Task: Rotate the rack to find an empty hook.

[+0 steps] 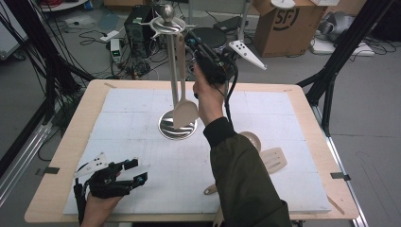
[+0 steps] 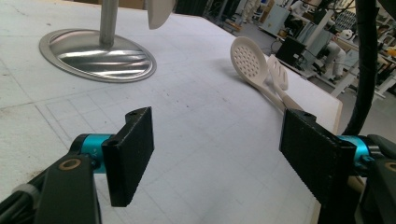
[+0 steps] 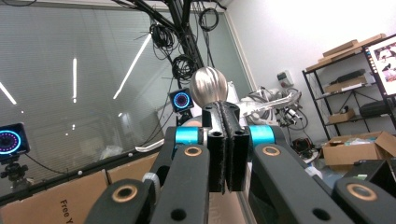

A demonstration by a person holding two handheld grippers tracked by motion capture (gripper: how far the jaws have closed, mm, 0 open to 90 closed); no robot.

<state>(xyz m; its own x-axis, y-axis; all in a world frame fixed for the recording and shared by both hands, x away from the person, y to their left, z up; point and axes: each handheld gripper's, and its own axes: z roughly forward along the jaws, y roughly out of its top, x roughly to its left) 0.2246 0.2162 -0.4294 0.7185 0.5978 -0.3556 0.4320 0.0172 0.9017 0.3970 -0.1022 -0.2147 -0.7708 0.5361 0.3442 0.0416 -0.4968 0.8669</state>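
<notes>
Your right gripper [image 1: 191, 41] is sitting up at the rack [image 1: 171, 71] top, jaws pressed together with nothing visible between them. The spoon [image 1: 182, 90] is hanging on the rack (bowl near the base). Your left gripper [image 2: 217, 154] is resting wide apart, empty, on the mat [image 1: 142, 156].

I read "SF" in a circle on the cardboard box [image 1: 288, 21], and "Free" on another carton [image 3: 65, 205].
</notes>
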